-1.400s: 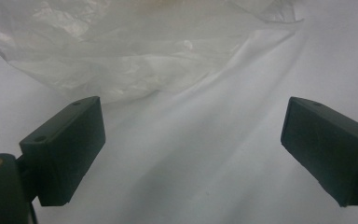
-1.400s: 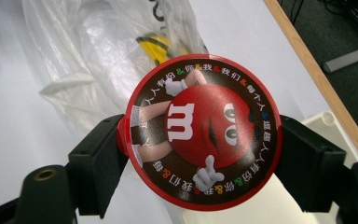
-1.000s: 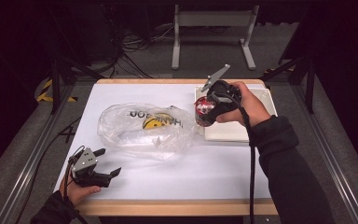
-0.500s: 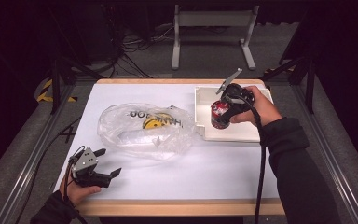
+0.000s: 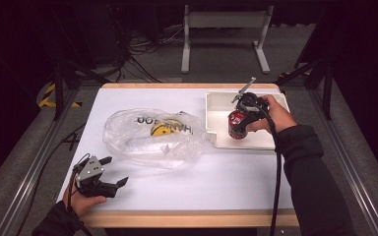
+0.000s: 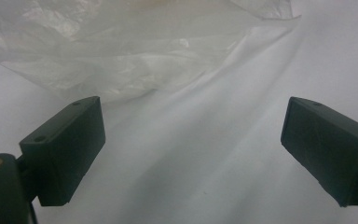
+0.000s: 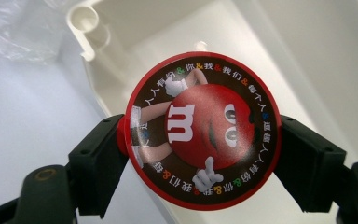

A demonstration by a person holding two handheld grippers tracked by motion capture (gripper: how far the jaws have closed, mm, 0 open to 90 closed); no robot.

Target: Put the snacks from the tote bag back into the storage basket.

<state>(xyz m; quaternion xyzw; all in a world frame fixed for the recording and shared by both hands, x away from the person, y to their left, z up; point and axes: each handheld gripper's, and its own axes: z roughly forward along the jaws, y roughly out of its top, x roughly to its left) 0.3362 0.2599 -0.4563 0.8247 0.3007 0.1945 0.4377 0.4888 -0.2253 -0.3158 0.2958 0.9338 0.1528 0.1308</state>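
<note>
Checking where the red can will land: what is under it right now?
The white tray lies below the red can, held by the right hand-held gripper. The can's lid hides the spot directly beneath it.

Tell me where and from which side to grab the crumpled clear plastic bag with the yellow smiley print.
Take the crumpled clear plastic bag at its loose near edge, coming low from the person's side with the left hand-held gripper, whose jaws stand open facing it. The film there bunches into thin folds on the white table, probably easy to pinch; the puffed middle offers nothing firm.
</note>
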